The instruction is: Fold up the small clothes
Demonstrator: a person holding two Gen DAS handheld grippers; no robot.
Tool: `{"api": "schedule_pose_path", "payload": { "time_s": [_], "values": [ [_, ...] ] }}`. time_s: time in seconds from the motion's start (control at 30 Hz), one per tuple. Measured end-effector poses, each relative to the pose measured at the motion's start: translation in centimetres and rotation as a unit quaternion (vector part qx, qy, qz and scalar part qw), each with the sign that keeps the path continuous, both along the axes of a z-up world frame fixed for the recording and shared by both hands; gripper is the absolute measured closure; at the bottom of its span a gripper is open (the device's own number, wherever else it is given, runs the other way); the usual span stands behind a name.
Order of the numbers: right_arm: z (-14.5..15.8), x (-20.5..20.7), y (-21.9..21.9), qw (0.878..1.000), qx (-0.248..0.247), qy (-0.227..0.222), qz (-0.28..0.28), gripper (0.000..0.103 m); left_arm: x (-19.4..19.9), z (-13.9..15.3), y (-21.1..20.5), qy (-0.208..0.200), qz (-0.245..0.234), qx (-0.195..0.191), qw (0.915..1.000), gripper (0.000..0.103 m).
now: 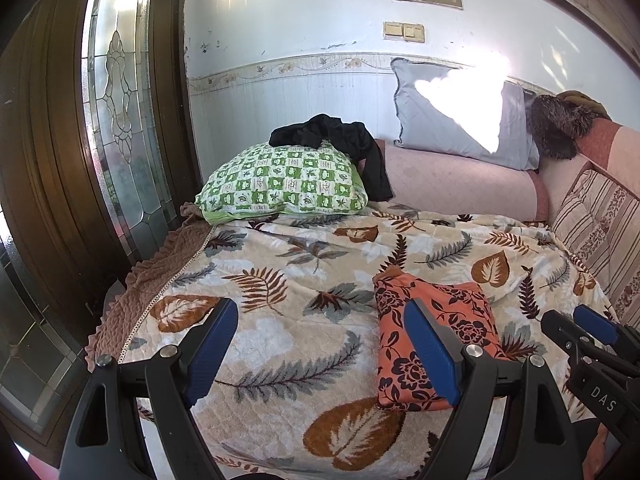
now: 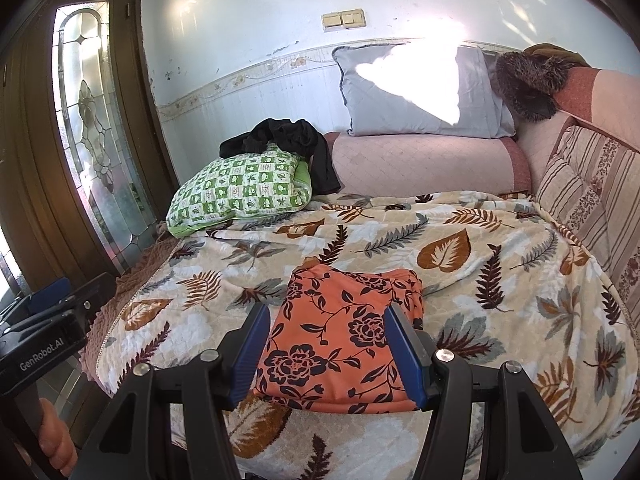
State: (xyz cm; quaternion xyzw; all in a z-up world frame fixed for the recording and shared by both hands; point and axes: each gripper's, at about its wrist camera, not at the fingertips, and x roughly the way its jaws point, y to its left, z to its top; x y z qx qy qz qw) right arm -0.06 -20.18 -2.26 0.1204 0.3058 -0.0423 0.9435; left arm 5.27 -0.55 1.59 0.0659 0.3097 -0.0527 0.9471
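A folded orange garment with a dark flower print lies flat on the leaf-patterned blanket; it also shows in the left wrist view. My right gripper is open and empty, held just above the garment's near edge with a finger on each side. My left gripper is open and empty over the blanket, to the left of the garment; its right finger overlaps the garment's left part in view. A black garment lies crumpled on the green checked pillow at the back.
A grey pillow leans on the wall above a pink bolster. A striped cushion lines the right side. A wooden door with leaded glass stands at the left. The blanket's front edge falls off below my grippers.
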Motion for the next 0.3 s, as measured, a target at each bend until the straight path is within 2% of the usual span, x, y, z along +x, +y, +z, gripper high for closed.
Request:
{"api": "schedule_pose_path", "payload": {
  "time_s": [0.17,0.3],
  "values": [
    [-0.5,0.7,0.5,1.000,0.000,0.005,0.010,0.040,0.5,-0.3,0.3,-0.010,-0.014,-0.031,0.9994,0.017],
    [-1.5,1.9,-0.7,1.000,-0.003,0.006,0.007,0.040,3.3,-2.1,0.4,0.017,0.004,-0.028,0.9995,0.017]
  ]
}}
